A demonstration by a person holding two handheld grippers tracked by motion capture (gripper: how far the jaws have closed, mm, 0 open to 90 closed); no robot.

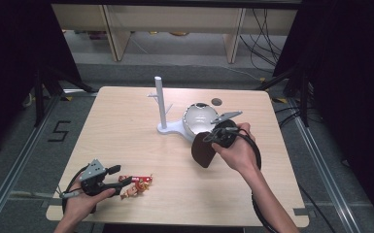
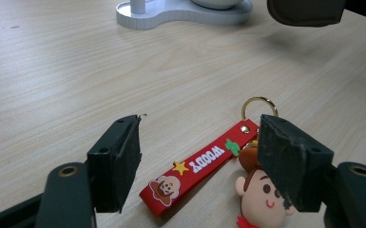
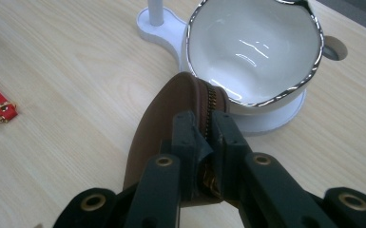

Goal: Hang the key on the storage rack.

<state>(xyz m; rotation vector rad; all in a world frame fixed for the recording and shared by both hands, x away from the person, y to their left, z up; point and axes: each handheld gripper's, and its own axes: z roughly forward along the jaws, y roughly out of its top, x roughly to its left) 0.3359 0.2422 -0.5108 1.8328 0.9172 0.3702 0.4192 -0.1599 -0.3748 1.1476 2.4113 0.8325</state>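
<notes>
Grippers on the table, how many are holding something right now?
1. The right gripper, beside the white bowl, is clamped on the brown zipped leather pouch; the left gripper stands open around the red Woody keychain strap.

Recording bay in a lab or studio: staged table, not a home or shop.

Light wood-grain table [image 1: 126,126] on grey carpeted floor [image 1: 184,73], hemmed by black curtains [image 1: 9,58] at both sides. Metal floor rails [image 1: 14,170] flank the table; a taped numeral "5" [image 1: 58,131] marks the floor. Loose cables [image 1: 264,34] trail at back right, before pale cabinet panels [image 1: 175,19]. A black stand leg [image 1: 39,94] rises at left.
</notes>
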